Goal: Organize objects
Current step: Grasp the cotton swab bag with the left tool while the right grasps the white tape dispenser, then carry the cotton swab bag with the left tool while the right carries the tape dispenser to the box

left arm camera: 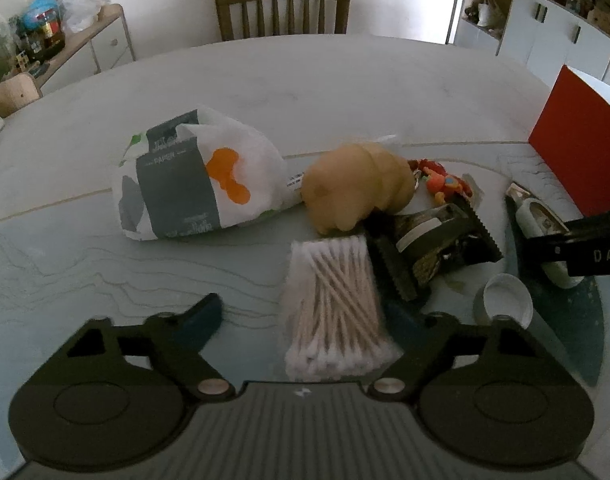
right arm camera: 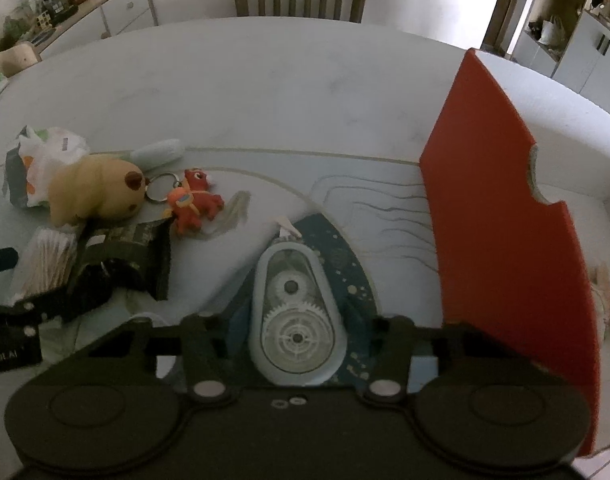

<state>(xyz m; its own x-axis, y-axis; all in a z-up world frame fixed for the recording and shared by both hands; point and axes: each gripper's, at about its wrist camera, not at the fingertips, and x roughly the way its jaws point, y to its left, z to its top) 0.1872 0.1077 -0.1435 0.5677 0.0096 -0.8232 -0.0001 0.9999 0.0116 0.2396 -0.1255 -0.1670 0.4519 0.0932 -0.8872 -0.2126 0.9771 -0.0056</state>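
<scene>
Two grippers work the same cluttered table [left arm camera: 265, 80] at once, each lined up on its own piece. Your left gripper [left arm camera: 305, 320] points steeply down at the bundle of cotton swabs [left arm camera: 333, 300], which lies flat between its fingers; the left finger stands well clear of the bundle with bare table between, so the jaws are parted and nothing is held yet. The swabs lie lengthwise along the gripper's line, which suits a pinch across their narrow side.

Your right gripper [right arm camera: 295, 332] straddles the correction tape dispenser [right arm camera: 293, 312], a pale blue case with clear gears lying flat on the dark part of the mat. Both fingers sit close to the case's sides, but you cannot tell from this view whether the pads press on it or stop just short.

The red box [right arm camera: 505, 200] stands open just to the right of the dispenser, probably the place these things are meant to go, which would explain taking the nearest piece with the right hand. The rest waits in a loose heap beyond the swabs: plush bear [left arm camera: 357, 184], red keychain figure [right arm camera: 193, 200], dark snack packet [left arm camera: 433, 244], white plastic bag [left arm camera: 201, 176] and a small white cup [left arm camera: 503, 300].
</scene>
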